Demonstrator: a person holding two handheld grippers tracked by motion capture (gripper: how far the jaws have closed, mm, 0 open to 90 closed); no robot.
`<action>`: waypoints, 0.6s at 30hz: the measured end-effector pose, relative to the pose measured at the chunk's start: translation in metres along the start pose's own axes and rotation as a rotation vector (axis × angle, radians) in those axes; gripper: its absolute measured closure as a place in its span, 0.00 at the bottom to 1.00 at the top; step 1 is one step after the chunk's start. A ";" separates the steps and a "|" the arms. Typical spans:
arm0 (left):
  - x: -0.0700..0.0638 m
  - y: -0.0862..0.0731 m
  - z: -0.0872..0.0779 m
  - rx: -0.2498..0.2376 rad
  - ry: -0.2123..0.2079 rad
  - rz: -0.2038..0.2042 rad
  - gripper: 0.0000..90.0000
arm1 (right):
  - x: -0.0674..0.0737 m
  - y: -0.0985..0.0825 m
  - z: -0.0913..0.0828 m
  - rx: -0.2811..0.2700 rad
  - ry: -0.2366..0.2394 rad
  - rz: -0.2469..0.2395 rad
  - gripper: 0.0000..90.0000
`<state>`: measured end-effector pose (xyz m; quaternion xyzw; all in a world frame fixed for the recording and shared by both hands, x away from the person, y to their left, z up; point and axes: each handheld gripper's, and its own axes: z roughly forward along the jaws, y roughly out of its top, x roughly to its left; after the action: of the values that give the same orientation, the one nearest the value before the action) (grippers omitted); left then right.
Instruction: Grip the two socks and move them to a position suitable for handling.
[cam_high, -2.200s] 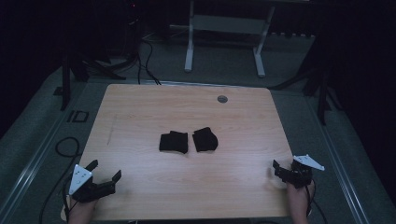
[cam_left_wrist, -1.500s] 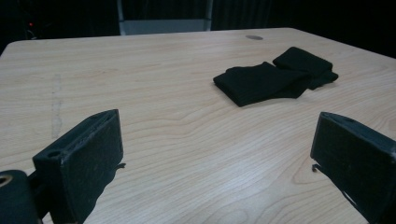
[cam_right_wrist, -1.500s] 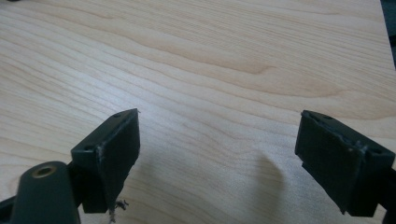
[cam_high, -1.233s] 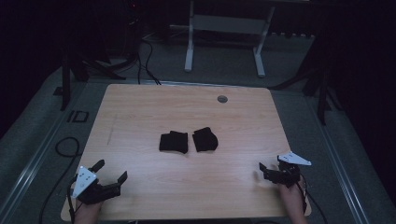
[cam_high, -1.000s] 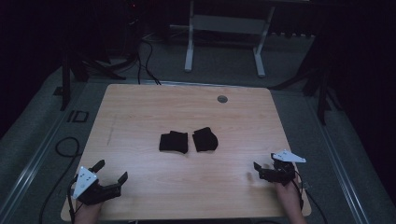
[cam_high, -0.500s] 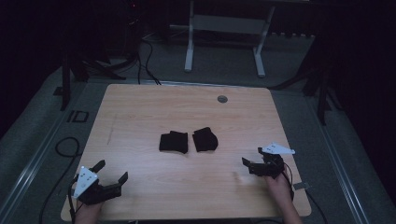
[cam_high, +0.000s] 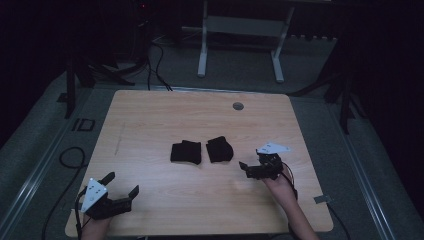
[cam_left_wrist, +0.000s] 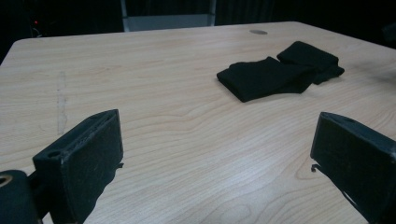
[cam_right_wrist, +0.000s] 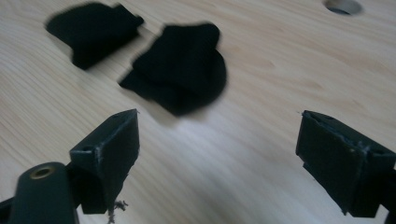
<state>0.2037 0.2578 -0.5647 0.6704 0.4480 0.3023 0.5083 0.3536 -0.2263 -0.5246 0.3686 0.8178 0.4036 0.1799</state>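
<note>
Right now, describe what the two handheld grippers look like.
Both are black two-jaw tools. The left gripper carries a pale three-cornered plate on top, and so does the right gripper. Dark cables trail back from each. Up close, the jaws are blocky black pads with scuffed edges. The forearms show no sleeves.

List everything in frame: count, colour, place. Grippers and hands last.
Folded cloths: 2, black, side by side at the table's middle, left one, right one; whether they touch is unclear.
Table: 1, light wood, centre of the high view.
Cable hole: 1, grey, round, near the table's far edge, right of centre.
Desk frame: 1, white legs, on the floor beyond the table.
Floor cables: several, black, behind and left of the table.
Left gripper: 1, black with grey plate, near-left corner, jaws open.
Right gripper: 1, black with grey plate, just right of the right cloth, jaws open, empty.
Hands: 2, at the bottom edge, left, right.
</note>
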 end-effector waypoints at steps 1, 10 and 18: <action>-0.001 0.000 0.000 -0.001 -0.004 0.000 0.03 | 0.001 0.004 0.003 -0.009 0.016 0.005 0.13; -0.003 -0.001 0.002 0.031 0.010 0.028 0.03 | 0.004 0.033 0.041 0.020 0.029 0.012 0.15; -0.007 -0.001 0.003 0.043 0.023 0.038 0.03 | 0.005 0.043 0.073 0.051 0.048 0.007 0.18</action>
<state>0.2027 0.2505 -0.5662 0.6860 0.4474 0.3100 0.4828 0.4127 -0.1666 -0.5347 0.3662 0.8306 0.3920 0.1494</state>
